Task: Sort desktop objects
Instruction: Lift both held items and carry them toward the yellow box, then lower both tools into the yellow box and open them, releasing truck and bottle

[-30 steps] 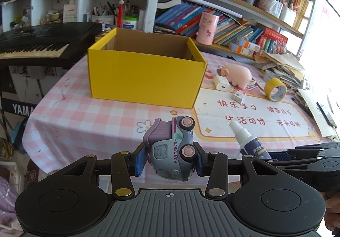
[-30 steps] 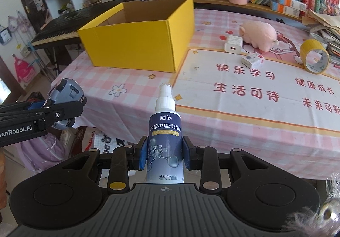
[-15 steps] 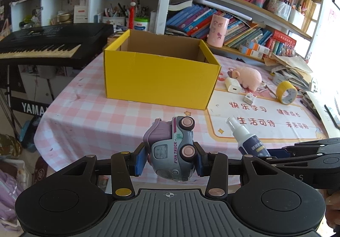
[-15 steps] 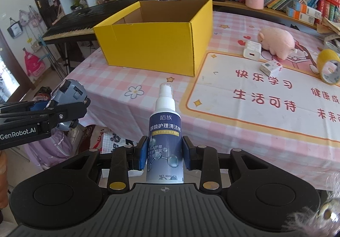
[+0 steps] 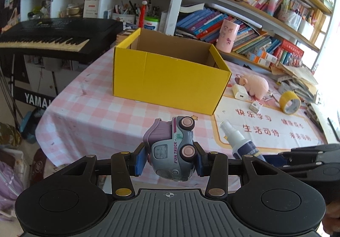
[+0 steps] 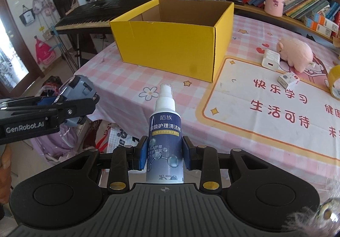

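**Cargo in both grippers, box drawing closer**

Toy truck (image 5: 172, 149) sits clamped between the blue pads of the left gripper (image 5: 170, 159), lying on its side with its pink wheels facing the camera. The right gripper (image 6: 164, 156) is closed tight on a small spray bottle (image 6: 164, 137), held upright by its body with the white nozzle on top. Both are held in the air short of the near edge of the table (image 5: 89, 113), neither resting on the pink checked cloth.

Compared with a second ago, the grips are unchanged, but the view has shifted: the yellow cardboard box (image 5: 170, 81) now sits higher and further right in the left wrist view, and both wrists have rolled a little. In the right wrist view more of the box's brown inside shows, and what can be seen of it looks empty. I judge this to be the carry stage, with both items heading for the box and the drop not yet begun.

Left on the table are a pink plush pig (image 6: 295, 54), a white charger plug (image 6: 269, 60), a small carton (image 6: 288, 79) and a roll of yellow tape (image 5: 290, 102), so most of the sorting appears to be ahead.

Readable writing: "FUN TRUCK" on the toy's side; "NET: 60ml" and Chinese characters for a glasses-care cleaner on the bottle; "GenRobot.AI" on the left gripper's arm; "YAMA", cut off, under the keyboard (image 5: 48, 38); and large red Chinese slogans on the desk mat (image 6: 276, 105).
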Available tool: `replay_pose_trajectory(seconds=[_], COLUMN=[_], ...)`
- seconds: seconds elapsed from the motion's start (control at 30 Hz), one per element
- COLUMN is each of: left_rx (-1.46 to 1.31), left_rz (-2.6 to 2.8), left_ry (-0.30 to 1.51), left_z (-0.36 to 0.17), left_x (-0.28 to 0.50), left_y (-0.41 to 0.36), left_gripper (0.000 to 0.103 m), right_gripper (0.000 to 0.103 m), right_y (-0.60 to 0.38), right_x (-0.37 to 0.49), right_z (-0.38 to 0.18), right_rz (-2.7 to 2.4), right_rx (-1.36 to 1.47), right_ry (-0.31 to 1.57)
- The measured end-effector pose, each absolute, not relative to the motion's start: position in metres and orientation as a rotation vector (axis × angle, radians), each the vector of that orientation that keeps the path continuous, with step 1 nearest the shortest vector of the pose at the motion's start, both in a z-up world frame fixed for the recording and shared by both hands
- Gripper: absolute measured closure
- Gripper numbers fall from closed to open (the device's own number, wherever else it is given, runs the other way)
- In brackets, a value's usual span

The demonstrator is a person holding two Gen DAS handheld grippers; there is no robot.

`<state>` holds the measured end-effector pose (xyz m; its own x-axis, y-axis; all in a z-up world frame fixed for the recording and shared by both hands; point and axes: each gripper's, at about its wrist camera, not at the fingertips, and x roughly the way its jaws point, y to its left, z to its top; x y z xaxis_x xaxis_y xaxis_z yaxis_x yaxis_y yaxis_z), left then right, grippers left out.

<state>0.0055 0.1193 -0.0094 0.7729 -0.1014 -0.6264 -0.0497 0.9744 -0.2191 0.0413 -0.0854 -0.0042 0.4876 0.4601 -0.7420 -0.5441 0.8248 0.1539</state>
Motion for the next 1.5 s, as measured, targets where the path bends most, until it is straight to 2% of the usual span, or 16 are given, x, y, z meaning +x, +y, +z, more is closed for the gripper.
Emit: replay_pose_trajectory(seconds=[0.23, 0.4, 0.83, 1.1, 1.5], left_rx=[-0.246, -0.229, -0.138, -0.094, 0.014], left_rz=[-0.054, -0.064, -0.028, 0.017, 0.053], left_ry=[0.668, 0.623, 0.489, 0.480, 0.566], left_z=[-0.004, 0.012, 0.056, 0.062, 0.045], left_x=[0.022, 0.043, 0.120, 0.165, 0.227], left_y=[0.116, 0.111, 0.113, 0.108, 0.102], left_gripper=[0.060, 0.060, 0.060, 0.060, 0.060], right_gripper=[0.073, 0.073, 0.073, 0.073, 0.073], right_y=[-0.090, -0.088, -0.077, -0.066, -0.034], right_x=[0.051, 0.069, 0.150, 0.203, 0.273], right_z=[0.004, 0.023, 0.069, 0.075, 0.045], right_rz=[0.632, 0.601, 0.655, 0.671, 0.725], right_rx=[-0.094, -0.091, -0.085, -0.125, -0.169], right_ry=[0.836, 0.723, 0.579, 0.556, 0.665])
